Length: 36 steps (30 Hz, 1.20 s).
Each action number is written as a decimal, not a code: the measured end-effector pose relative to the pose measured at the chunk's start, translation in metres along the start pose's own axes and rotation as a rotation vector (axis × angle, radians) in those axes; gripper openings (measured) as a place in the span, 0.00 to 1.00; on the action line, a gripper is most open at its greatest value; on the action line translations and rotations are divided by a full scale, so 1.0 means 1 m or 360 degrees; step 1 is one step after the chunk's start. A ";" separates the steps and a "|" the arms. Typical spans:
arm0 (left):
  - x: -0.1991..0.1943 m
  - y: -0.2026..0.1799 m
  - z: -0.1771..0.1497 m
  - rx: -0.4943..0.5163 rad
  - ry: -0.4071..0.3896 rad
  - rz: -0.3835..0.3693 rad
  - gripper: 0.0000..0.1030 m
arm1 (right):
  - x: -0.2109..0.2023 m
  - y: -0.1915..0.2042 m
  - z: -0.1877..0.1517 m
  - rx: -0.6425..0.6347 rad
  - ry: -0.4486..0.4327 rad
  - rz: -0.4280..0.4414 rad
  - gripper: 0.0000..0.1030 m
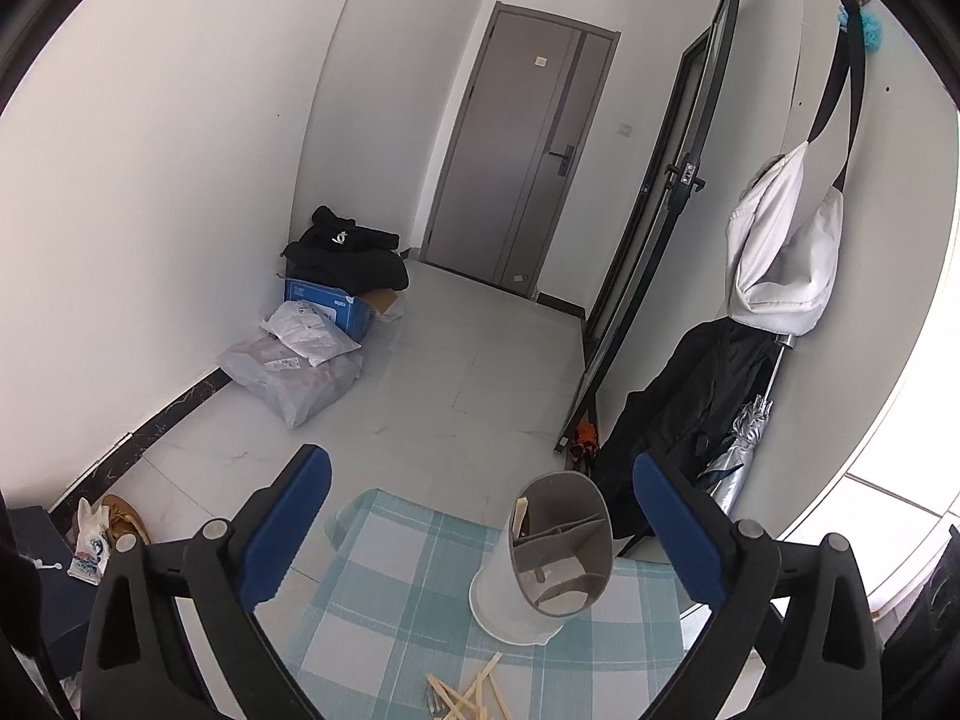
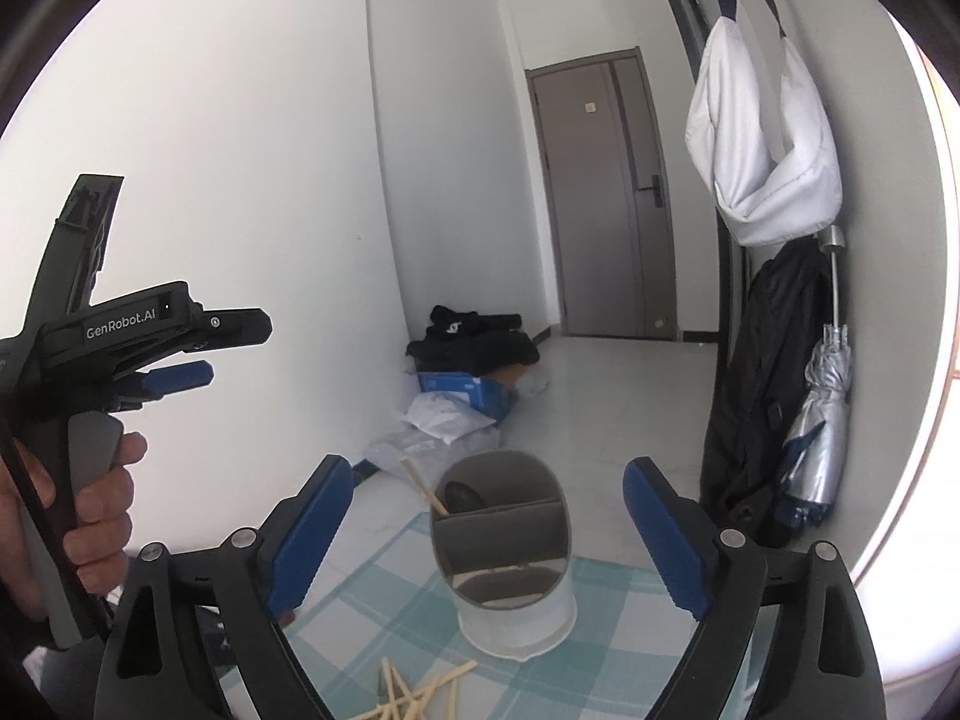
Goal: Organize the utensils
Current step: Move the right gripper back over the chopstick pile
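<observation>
both grippers (image 1: 480, 528) (image 2: 486, 534) wide apart, level, facing holder (image 1: 561, 546).

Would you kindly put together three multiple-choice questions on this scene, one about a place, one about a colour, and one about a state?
1. Where do the loose wooden chopsticks lie?
A. On the checked cloth in front of the utensil holder
B. On the floor by the door
C. On the blue box

2. What colour are the gripper pads?
A. Red
B. Blue
C. Yellow

3. How are the right gripper and the left gripper set?
A. Both shut on chopsticks
B. Both open and empty
C. One holds a spoon

Answers: 1 A, they lie on the cloth near the holder; 2 B, pads are blue; 3 B, fingers spread apart, nothing between.
</observation>
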<state>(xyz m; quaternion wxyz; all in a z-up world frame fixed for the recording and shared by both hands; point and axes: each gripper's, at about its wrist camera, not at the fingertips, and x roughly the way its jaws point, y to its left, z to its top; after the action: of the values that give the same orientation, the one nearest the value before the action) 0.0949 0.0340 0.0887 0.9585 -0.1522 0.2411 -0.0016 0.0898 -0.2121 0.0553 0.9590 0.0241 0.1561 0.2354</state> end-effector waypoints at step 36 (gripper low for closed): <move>0.030 0.048 -0.148 -0.0006 0.0512 0.0052 0.99 | 0.010 0.012 -0.145 0.0145 0.0743 -0.0241 0.94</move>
<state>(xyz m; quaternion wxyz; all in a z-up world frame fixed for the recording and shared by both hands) 0.0491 0.0348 -0.0631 0.9071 -0.1480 0.3940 -0.0100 0.0476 -0.2011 -0.0837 0.9097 0.0005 0.3852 0.1549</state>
